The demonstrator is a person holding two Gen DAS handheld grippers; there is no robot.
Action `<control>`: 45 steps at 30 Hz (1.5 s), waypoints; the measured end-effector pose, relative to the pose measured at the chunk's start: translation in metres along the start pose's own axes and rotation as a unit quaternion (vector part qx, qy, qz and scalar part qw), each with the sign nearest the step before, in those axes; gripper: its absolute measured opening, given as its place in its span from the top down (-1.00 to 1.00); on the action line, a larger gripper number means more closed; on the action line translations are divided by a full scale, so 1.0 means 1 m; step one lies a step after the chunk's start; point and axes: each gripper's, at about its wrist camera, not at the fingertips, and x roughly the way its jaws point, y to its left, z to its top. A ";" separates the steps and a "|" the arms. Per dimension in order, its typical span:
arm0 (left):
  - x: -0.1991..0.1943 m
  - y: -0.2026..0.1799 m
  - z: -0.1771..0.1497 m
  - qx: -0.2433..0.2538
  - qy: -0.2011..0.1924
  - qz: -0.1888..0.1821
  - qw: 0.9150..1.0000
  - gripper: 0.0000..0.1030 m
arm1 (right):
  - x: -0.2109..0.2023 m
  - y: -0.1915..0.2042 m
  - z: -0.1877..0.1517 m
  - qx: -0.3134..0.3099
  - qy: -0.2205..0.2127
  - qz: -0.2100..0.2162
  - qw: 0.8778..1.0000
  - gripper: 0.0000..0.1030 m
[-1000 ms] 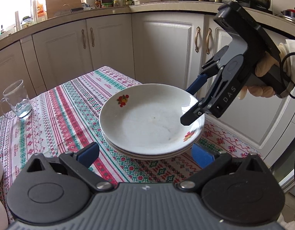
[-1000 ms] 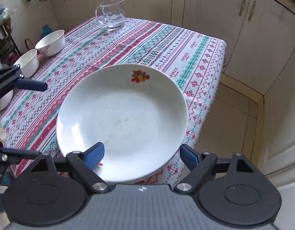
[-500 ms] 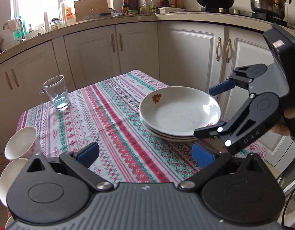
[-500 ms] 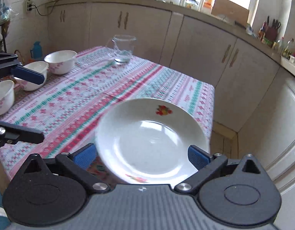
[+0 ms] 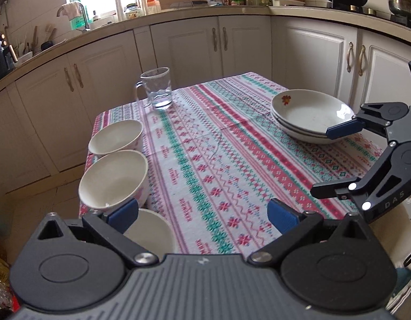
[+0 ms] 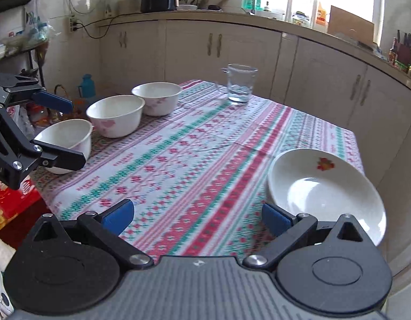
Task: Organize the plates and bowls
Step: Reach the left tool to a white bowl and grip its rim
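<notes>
Left gripper [image 5: 202,214]: jaws wide apart, nothing between them, hanging over the patterned cloth [image 5: 218,165] of the counter. Right gripper [image 6: 197,217]: jaws just opened to full width, likewise empty, over the same cloth.

Stack of plates [image 5: 310,116] ahead and to the right of the left gripper, near the counter's far right edge; seen from the right gripper, just past its right fingertip, apart from it. Three bowls in a row along the counter's left edge: nearest bowl [image 5: 149,233] partly behind the left gripper's left finger [image 5: 124,213], middle bowl [image 5: 113,178] just beyond it, farthest bowl [image 5: 116,136] next in line. Glass mug [image 5: 156,88] far ahead, upright near the back edge.
</notes>
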 end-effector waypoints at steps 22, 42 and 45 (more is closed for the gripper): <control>0.020 0.121 -0.044 -0.075 0.057 -0.026 0.995 -0.76 | 0.074 0.112 0.055 -0.143 0.017 0.156 0.977 -1.00; 0.039 0.130 -0.047 -0.101 0.080 -0.109 0.986 -0.14 | 0.097 0.141 0.065 -0.188 0.040 0.213 0.958 -0.52; 0.039 0.129 -0.045 -0.100 0.081 -0.110 0.986 -0.13 | 0.098 0.139 0.065 -0.184 0.041 0.215 0.958 -0.51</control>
